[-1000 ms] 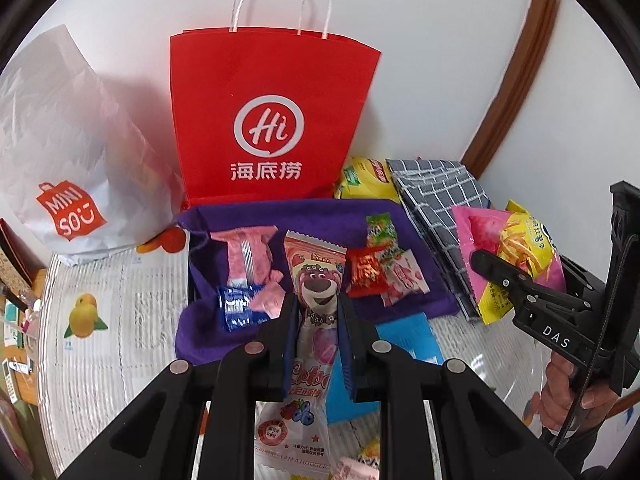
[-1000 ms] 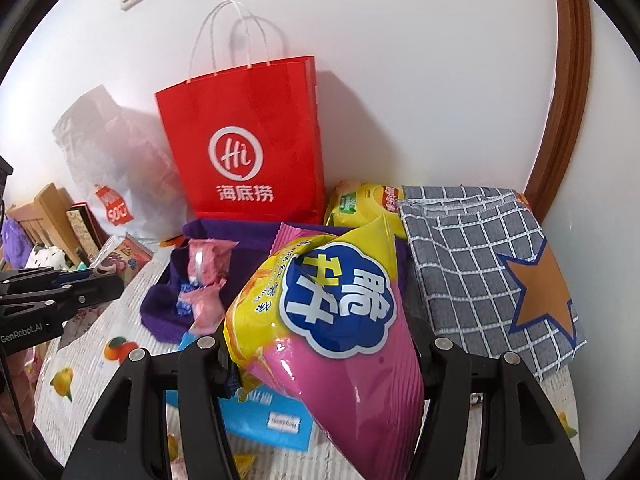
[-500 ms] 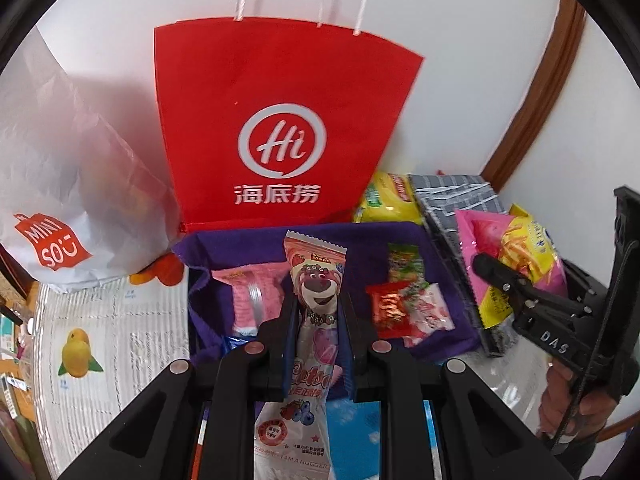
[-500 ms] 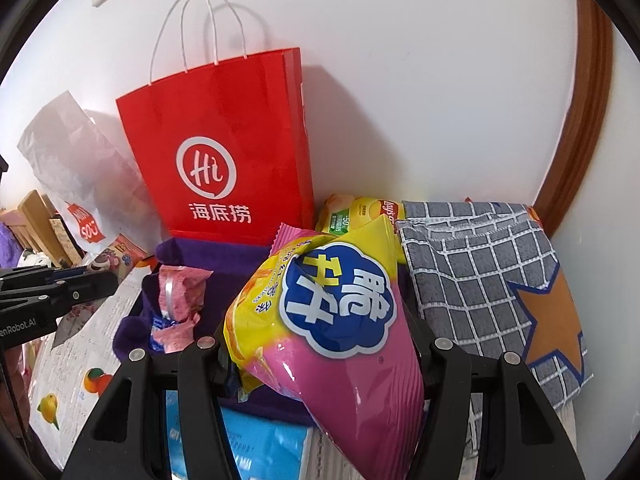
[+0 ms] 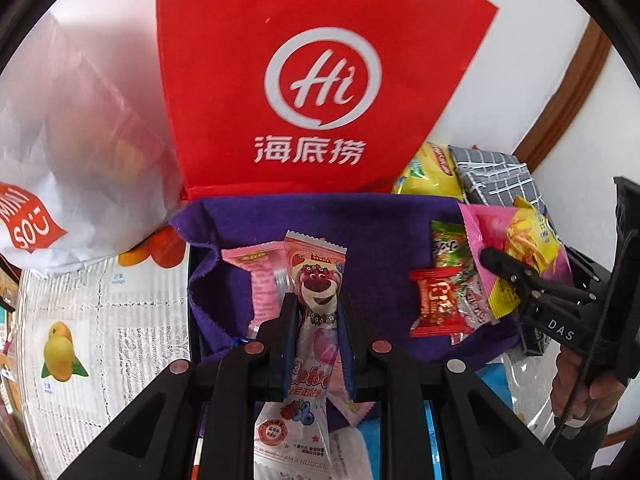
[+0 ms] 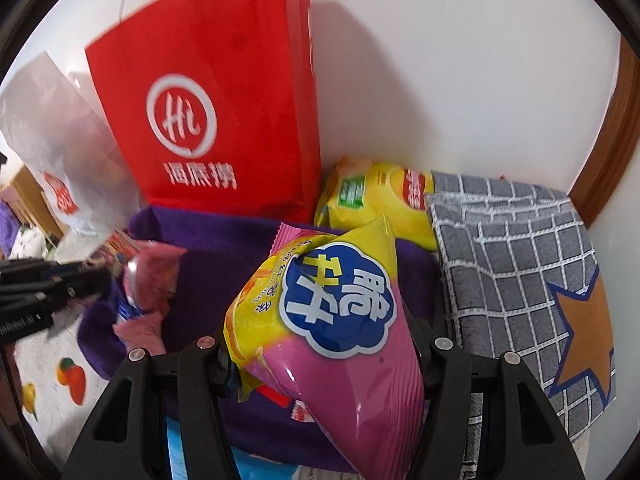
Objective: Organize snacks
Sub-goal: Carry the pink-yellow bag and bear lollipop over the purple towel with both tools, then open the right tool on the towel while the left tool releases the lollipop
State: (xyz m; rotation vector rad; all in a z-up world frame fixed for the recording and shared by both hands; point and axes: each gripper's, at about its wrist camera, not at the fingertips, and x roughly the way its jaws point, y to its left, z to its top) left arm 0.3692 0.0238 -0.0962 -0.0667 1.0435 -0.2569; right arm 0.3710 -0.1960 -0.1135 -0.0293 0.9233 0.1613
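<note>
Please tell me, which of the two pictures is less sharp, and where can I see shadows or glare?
Right wrist view: motion blur smears the red paper bag logo and the left claw; the bag throws a soft shadow on the wall; glare on the pink chip bag. Left wrist view: sharper, evenly lit; the bear candy packet reads clearly; fisheye bends the edges.

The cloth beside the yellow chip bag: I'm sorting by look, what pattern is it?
The cloth is grey with a white grid and an orange star; clearest in the right wrist view.

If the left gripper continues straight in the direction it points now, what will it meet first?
Probably the purple cloth. The left gripper, shut on the bear snack packet, points down at the cloth's bare middle, between the pink packet and red candy. Depth is unclear.
</note>
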